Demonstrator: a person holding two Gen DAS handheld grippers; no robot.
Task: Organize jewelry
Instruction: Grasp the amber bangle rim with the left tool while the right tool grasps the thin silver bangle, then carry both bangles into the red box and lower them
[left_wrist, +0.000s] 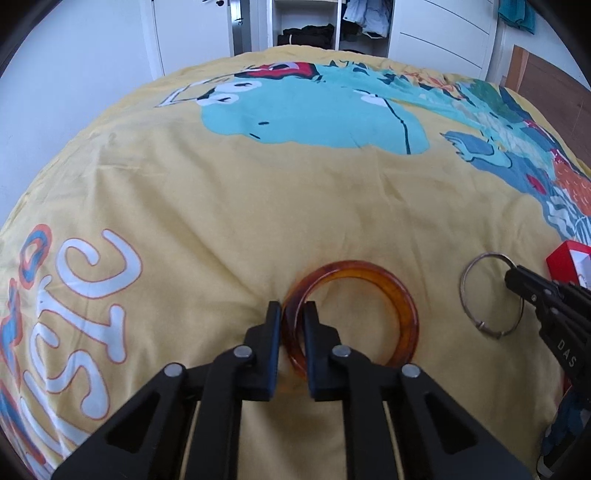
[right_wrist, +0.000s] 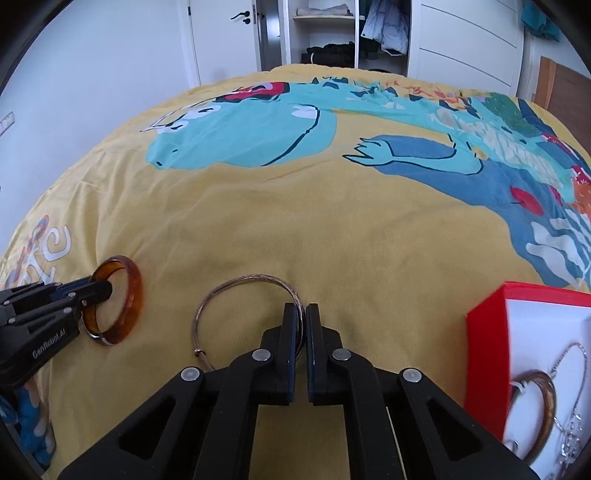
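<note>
An amber bangle (left_wrist: 399, 295) lies on the yellow bedspread; my left gripper (left_wrist: 293, 308) is shut on its left rim. It also shows in the right wrist view (right_wrist: 131, 295) with the left gripper (right_wrist: 105, 290) on it. A thin metal bangle (right_wrist: 236, 284) lies to the right; my right gripper (right_wrist: 301, 312) is shut on its right side. In the left wrist view the metal bangle (left_wrist: 469, 269) sits under the right gripper (left_wrist: 511, 275). A red jewelry box (right_wrist: 487, 332) at the right holds another bangle (right_wrist: 548, 402) and a silver necklace (right_wrist: 574, 424).
The bedspread (right_wrist: 314, 240) has a turquoise and blue dinosaur print and covers the whole bed. An open wardrobe (right_wrist: 332, 33), a door and white walls stand beyond the far edge. The red box also shows at the right edge of the left wrist view (left_wrist: 557, 262).
</note>
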